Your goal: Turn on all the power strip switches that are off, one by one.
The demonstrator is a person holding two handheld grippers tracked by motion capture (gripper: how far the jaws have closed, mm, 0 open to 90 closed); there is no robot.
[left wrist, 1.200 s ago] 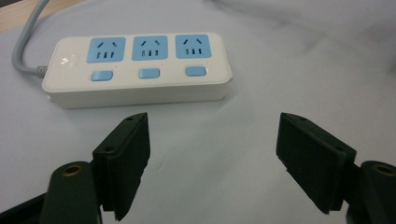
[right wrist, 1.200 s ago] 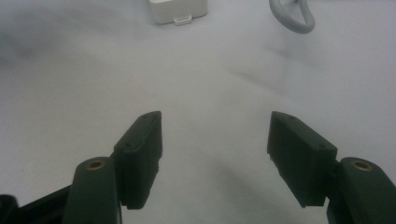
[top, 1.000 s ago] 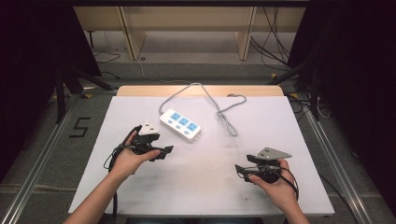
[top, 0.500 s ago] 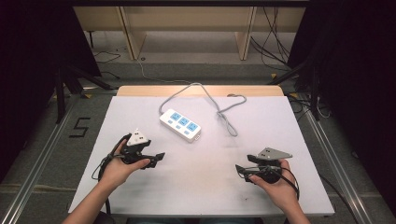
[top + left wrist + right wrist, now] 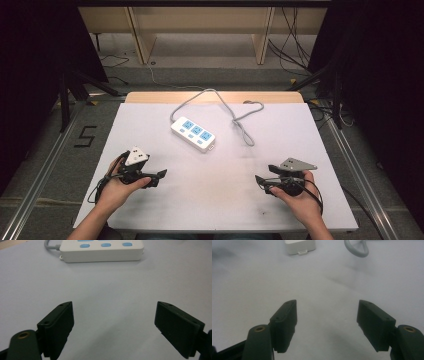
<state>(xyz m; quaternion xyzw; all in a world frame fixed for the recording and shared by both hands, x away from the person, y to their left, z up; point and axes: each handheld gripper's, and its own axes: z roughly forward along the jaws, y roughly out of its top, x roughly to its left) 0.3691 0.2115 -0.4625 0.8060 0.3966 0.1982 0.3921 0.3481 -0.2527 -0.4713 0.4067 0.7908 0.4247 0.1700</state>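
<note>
- The left gripper [image 5: 156, 176] is in the person's left hand [image 5: 116, 186], low over the near left part of the table [image 5: 225, 200]. Its two black jaws stand wide apart and there is nothing between them; in the left gripper view I see only the bare table surface in the gap [image 5: 115, 327].
- This gripper carries a grey three-cornered plate [image 5: 136, 156] on top, and a black cable [image 5: 102, 182] hangs from it around the hand.
- The right gripper [image 5: 261, 181] is in the person's right hand [image 5: 299, 200], over the near right part of the table. Its jaws are also spread wide and hold nothing; the right gripper view shows the empty pale surface between them [image 5: 325, 325].
- It has the same kind of grey plate [image 5: 297, 164] above it, and its cable [image 5: 315, 192] loops beside the wrist.
- The two grippers are well apart, and both point toward the middle of the table.
- Farther out, near the middle of the table toward its far side, lies a white power strip [image 5: 193, 133] with three blue sockets, placed at an angle. No gripper touches it.
- In the left gripper view the strip [image 5: 100, 251] lies ahead of the jaws, with blue buttons along its edge.
- Its grey cord [image 5: 240, 117] goes from the far end of the strip, curves along the far edge of the table and comes back in a loop to the right of the strip.
- In the right gripper view a corner of the strip [image 5: 300, 246] and a bend of the cord [image 5: 357, 248] are at the top.
</note>
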